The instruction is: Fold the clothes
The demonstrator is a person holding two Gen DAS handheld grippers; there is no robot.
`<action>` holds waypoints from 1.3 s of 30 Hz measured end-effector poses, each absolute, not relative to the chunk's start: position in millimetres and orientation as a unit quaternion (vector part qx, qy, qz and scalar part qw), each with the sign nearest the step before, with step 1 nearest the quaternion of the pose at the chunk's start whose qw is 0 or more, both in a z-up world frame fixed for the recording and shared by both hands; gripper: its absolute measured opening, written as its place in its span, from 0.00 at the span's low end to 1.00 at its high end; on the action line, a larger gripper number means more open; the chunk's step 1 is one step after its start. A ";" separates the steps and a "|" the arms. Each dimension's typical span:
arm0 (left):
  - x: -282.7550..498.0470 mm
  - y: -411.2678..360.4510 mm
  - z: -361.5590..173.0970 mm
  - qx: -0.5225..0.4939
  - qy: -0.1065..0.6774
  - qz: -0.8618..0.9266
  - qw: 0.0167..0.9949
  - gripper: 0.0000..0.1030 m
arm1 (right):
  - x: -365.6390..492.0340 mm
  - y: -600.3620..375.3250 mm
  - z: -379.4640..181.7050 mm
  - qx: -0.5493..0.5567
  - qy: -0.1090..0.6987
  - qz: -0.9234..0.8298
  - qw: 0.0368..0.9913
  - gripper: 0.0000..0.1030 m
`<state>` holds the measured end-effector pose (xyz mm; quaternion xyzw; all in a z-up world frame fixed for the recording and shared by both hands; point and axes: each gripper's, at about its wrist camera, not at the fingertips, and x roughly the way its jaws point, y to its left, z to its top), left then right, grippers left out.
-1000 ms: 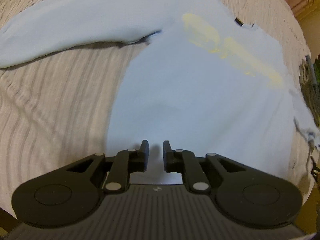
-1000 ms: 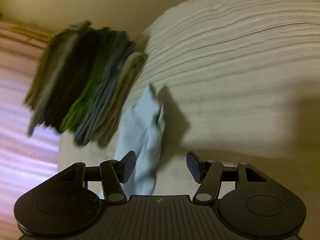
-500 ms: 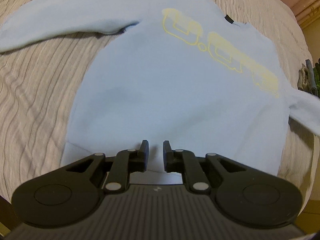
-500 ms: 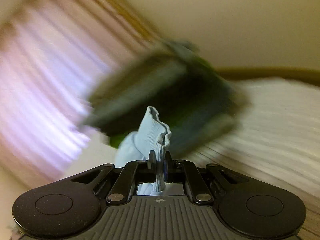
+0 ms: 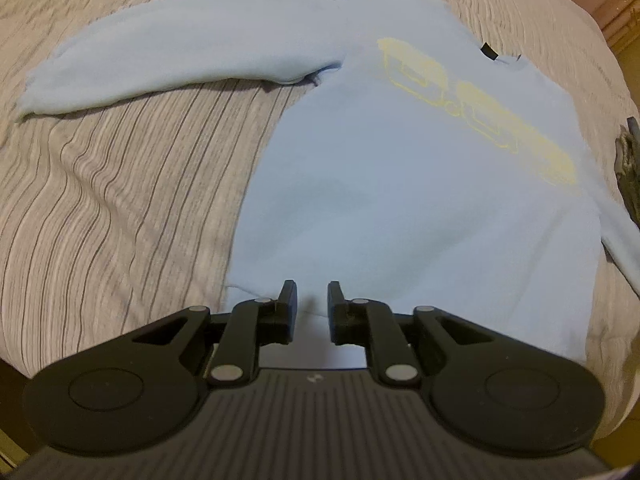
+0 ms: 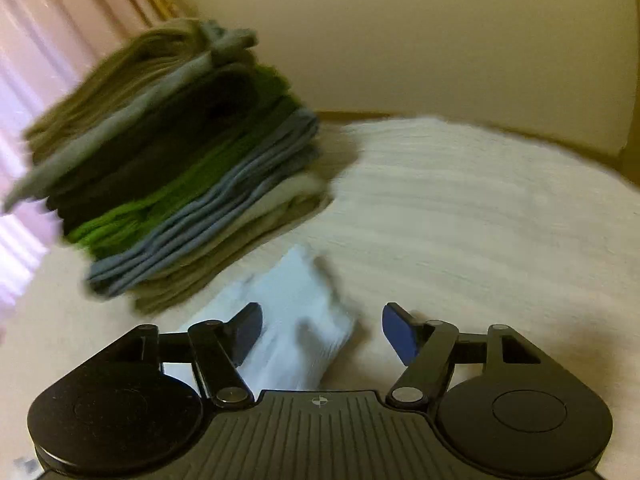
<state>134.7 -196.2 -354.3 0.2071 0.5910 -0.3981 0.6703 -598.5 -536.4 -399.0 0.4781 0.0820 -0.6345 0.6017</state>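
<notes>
Striped bedspread (image 5: 120,200); folded stack (image 6: 180,160) beside sleeve cuff (image 6: 296,320), right tongs (image 6: 322,320) spread.

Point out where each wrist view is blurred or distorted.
Left wrist view: fisheye bends the striped bedspread; the sweatshirt's yellow print is smeared, while the left hand-held gripper is crisp. Right wrist view: motion blur streaks the stack of folded clothes and the sleeve cuff.
</notes>
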 end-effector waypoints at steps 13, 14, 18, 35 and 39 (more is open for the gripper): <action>148.8 -154.7 -353.6 0.381 0.439 -0.586 0.565 0.12 | -406.8 -212.2 -386.4 0.345 0.344 -0.513 0.706 0.67; 142.2 -149.6 -352.8 0.404 0.406 -0.610 0.547 0.13 | -391.4 -200.0 -385.1 0.314 0.367 -0.508 0.713 0.67; 108.9 -122.6 -361.0 0.488 0.276 -0.679 0.473 0.23 | -357.7 -177.7 -384.8 0.258 0.403 -0.514 0.712 0.67; 81.5 -79.3 -389.3 0.554 0.010 -0.713 0.429 0.02 | -309.5 -141.8 -403.2 0.131 0.451 -0.512 0.719 0.68; 116.1 -99.0 -351.3 0.452 0.136 -0.726 0.500 0.01 | -300.1 -142.1 -416.5 0.069 0.457 -0.520 0.718 0.68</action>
